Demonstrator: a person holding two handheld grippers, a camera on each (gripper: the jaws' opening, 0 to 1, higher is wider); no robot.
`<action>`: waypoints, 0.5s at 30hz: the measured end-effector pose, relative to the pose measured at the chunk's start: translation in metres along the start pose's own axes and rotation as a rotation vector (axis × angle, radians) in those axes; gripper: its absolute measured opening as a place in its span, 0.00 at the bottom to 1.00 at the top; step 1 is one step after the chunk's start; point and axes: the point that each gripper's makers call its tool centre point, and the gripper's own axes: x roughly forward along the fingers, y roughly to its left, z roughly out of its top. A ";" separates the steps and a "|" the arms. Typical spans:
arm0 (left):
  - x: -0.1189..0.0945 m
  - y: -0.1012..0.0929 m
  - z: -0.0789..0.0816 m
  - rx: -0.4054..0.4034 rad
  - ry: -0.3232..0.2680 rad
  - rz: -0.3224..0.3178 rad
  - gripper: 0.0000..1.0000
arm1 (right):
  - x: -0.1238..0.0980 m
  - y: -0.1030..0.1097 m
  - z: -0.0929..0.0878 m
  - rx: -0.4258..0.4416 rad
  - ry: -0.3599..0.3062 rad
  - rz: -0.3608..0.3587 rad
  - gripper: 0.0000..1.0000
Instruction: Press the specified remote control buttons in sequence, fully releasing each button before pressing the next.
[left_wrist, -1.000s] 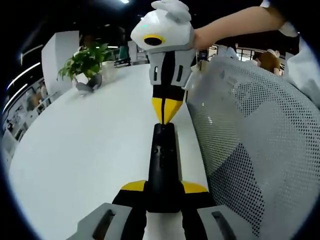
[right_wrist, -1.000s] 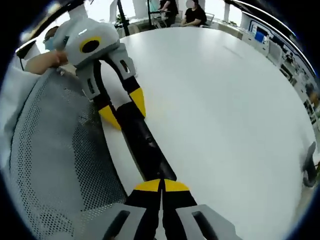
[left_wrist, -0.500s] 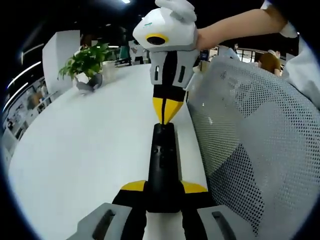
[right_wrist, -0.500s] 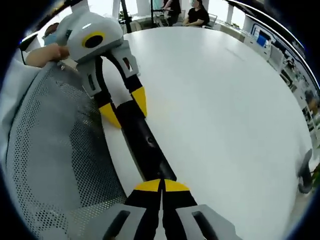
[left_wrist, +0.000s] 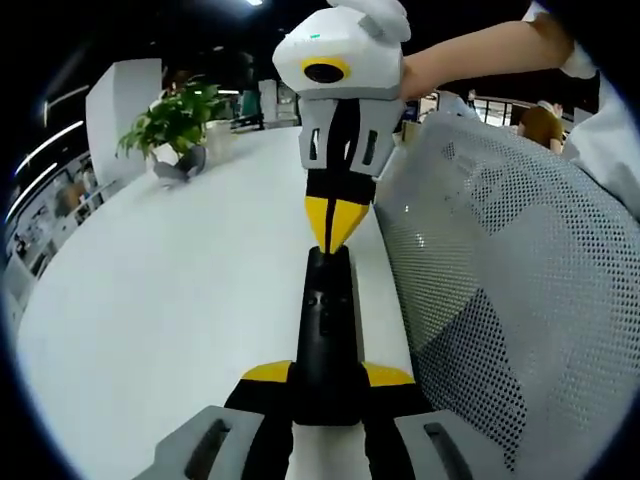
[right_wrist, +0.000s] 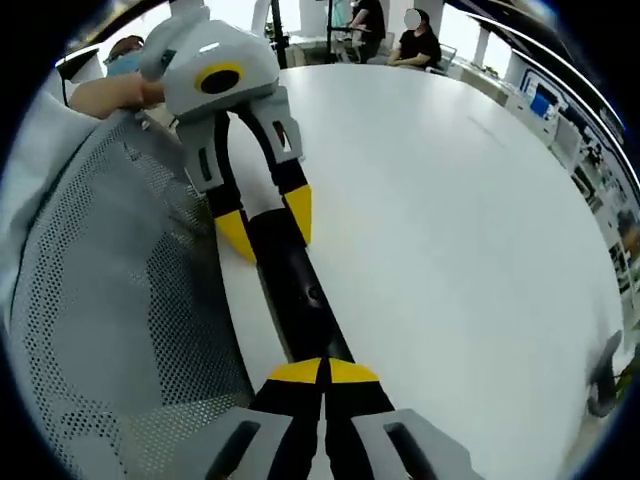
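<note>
Remote control (left_wrist: 325, 330), slim, matte black, lying lengthwise on smooth white table (left_wrist: 170, 300)
Left gripper (left_wrist: 326, 385) clamps its near end; right gripper (right_wrist: 322, 370), yellow tips pressed together, meets its far end. Grey perforated mesh chair back (left_wrist: 500, 300) crowds the table edge; leafy potted plant (left_wrist: 175, 125) stands well beyond

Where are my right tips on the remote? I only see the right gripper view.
Observer: In the left gripper view, the right gripper is shut, its yellow tips at the far end of the remote, past the buttons.
Operator: What's on the table beyond it?
Observer: A plant stands near the far edge of the table.
</note>
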 end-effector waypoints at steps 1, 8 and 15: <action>0.000 0.000 0.000 0.000 0.000 0.000 0.25 | -0.001 -0.001 0.001 -0.007 -0.002 -0.002 0.00; 0.000 -0.001 0.000 -0.002 -0.001 0.000 0.25 | 0.000 -0.001 0.001 -0.060 0.042 -0.005 0.00; -0.001 -0.001 0.000 -0.005 -0.003 -0.002 0.25 | 0.000 -0.001 0.000 -0.098 0.074 -0.008 0.00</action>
